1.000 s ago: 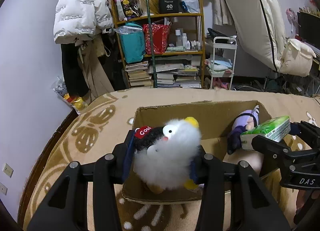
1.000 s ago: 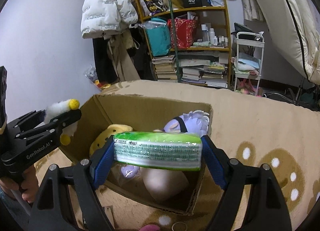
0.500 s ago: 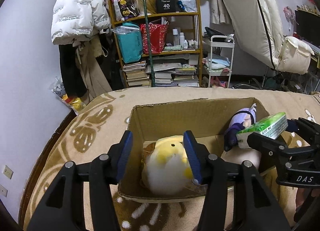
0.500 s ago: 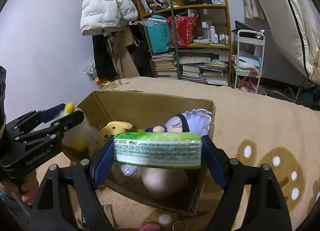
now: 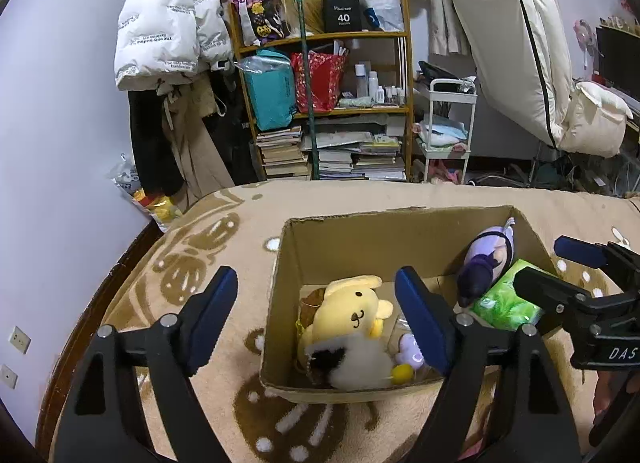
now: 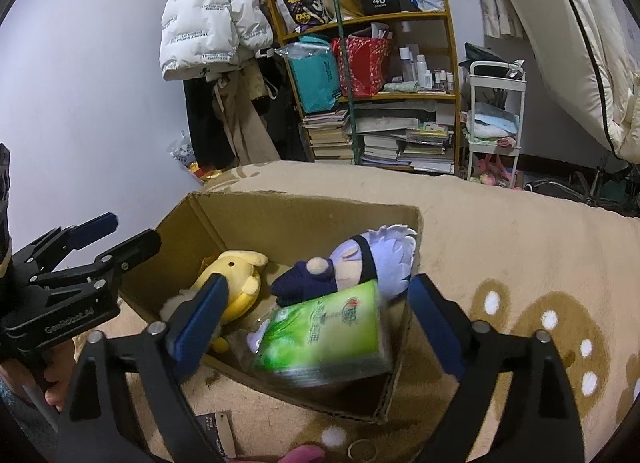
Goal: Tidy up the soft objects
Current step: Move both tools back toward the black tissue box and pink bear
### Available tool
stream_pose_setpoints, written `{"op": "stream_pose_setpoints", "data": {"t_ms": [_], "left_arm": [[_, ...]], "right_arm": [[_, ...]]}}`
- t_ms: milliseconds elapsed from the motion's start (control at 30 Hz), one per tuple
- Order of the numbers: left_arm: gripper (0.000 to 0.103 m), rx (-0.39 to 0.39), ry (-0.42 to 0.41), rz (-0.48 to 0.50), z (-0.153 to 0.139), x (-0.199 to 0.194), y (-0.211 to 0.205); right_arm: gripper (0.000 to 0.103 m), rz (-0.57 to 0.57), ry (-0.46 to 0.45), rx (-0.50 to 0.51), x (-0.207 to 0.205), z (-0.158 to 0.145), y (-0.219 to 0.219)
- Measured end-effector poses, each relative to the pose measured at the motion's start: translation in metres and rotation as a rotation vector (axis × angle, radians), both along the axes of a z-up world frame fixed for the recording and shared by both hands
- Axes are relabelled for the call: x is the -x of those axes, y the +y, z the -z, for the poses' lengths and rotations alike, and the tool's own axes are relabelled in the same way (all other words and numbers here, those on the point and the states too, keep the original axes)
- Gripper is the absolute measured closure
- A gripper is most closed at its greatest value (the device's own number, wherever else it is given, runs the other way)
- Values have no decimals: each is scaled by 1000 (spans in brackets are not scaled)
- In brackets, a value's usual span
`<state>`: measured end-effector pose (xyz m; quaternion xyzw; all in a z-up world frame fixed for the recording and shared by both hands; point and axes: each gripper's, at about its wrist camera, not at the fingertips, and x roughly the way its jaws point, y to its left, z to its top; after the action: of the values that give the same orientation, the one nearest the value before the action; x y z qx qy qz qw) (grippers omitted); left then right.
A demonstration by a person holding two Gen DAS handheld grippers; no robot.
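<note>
Between the right hand-held gripper's (image 6: 316, 315) spread fingers lies the tissue pack (image 6: 324, 337).

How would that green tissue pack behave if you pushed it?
The green tissue pack looks soft and light, so it would probably dent and slide rather than roll. Its glossy plastic wrap may be slippery. It lies tilted on the toys in the cardboard box, so it could shift.

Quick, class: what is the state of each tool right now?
Left tool: open, holding nothing.
Right tool: open, green tissue pack blurred between its fingers, apparently released.
</note>
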<state>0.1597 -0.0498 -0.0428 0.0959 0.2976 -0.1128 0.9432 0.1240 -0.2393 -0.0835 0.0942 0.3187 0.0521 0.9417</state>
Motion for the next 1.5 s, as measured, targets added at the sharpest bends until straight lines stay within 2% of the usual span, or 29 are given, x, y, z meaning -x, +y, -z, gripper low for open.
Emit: {"op": "stream_pose_setpoints", "data": {"t_ms": [133,233,467,633,900,1100,1500], "left_arm": [[22,-18,-2,-3,-5,6,2],[11,-21,0,-14,-9,14,4],[8,-7,-7,-1,-30,44,10],[6,-11,-36,-6,-46,65,13],[4,11,7,-9,-54,86,25],[4,-24,49,-19,-49,97,26],[4,-138,143,41,-12,100,3]], "right_arm": [[1,25,4,-10,7,-4,-6],[0,37,0,-9,16,-10,-7],[0,47,20,-29,37,-23,-10],[0,48,-5,-7,53,-41,-6],[0,50,-17,24,84,-59,0],[0,49,6,16,107,-60,3],[0,55,86,-24,106,-43,-2]]}}
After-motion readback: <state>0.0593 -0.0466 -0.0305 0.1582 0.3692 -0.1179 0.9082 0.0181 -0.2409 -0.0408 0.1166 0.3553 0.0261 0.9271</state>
